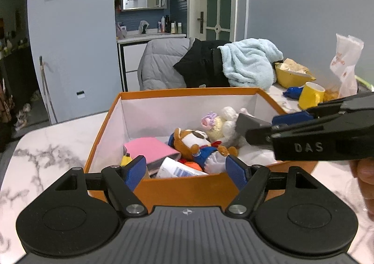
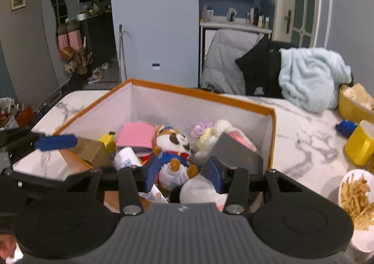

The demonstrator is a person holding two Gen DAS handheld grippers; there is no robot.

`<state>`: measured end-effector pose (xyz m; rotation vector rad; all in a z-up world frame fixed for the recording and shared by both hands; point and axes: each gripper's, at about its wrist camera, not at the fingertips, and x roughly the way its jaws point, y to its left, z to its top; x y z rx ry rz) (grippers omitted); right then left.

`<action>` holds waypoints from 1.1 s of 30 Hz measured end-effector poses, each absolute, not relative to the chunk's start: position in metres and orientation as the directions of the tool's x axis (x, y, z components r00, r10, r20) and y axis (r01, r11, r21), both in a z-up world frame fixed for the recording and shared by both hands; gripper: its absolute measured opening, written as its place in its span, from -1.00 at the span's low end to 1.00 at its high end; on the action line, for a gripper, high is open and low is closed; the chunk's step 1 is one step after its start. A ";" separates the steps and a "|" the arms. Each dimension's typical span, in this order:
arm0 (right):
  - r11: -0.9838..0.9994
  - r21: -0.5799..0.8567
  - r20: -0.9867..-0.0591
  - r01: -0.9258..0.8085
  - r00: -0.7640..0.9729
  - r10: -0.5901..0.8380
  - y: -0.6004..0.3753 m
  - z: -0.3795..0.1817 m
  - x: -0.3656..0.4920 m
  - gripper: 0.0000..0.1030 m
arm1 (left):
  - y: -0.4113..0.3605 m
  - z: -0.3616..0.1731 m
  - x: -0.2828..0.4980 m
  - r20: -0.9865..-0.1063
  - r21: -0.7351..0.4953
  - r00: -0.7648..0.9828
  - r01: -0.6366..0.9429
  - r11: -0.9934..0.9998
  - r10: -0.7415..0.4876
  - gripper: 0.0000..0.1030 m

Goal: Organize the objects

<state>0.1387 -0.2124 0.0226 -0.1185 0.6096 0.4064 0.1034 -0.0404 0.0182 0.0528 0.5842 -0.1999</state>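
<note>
Left wrist view: your left gripper (image 1: 184,171) hovers at the near wall of the orange box (image 1: 187,190), its blue pads spread wide with nothing between them. The box sits on the marble tabletop (image 1: 56,144) and holds a jumble: a plush fox in a blue outfit (image 1: 198,144), a pink pad (image 1: 149,149), a white crocheted bunny (image 1: 222,123), a small yellow item (image 1: 126,160) and a white tube with a blue label (image 1: 177,168). Your right gripper (image 1: 264,128) reaches in over the box's right side, just beside a dark grey booklet (image 1: 245,123); from here you cannot tell whether it touches the booklet. In the right wrist view, your right gripper (image 2: 181,174) hangs over the box (image 2: 271,137) with its jaws released, the plush fox (image 2: 174,154) lying below the gap and the pads not pressing on it; the grey booklet (image 2: 233,154) lies just beyond the right-hand pad. The pink pad (image 2: 136,135) rests toward the box's back left, near a brown carton (image 2: 91,150) at the left wall. Outside the box, to the right on the tabletop (image 2: 301,147), stand a yellow mug (image 2: 360,147), a yellow bowl (image 2: 350,104), a crumpled blue wrapper (image 2: 346,127) and a white dish of fries (image 2: 355,198). A pale blue fleece (image 2: 308,76) lies draped over a chair back beyond.
</note>
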 end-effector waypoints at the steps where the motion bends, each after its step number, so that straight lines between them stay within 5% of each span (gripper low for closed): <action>1: 0.918 0.001 -0.570 -0.397 0.754 0.327 -0.211 0.026 0.137 0.03 | -0.039 0.021 0.100 -0.552 -0.018 0.816 0.197 0.980 -0.174 0.72; 6: 0.932 -0.004 -0.542 -0.363 0.784 0.303 -0.209 0.042 0.125 0.24 | -0.034 0.039 0.086 -0.535 -0.048 0.829 0.159 0.986 -0.160 0.86; 10: 0.942 -0.063 -0.490 -0.330 0.832 0.259 -0.205 0.055 0.108 0.71 | -0.029 0.049 0.082 -0.559 -0.037 0.827 0.049 0.998 -0.062 0.91; 14: 0.949 -0.062 -0.462 -0.310 0.851 0.248 -0.206 0.066 0.095 0.93 | -0.026 0.052 0.079 -0.578 0.007 0.815 -0.029 1.000 0.027 0.92; 33: 0.976 0.033 -0.467 -0.216 0.860 0.206 -0.209 0.071 0.070 0.98 | -0.033 0.058 0.068 -0.514 0.056 0.849 -0.104 0.993 0.118 0.93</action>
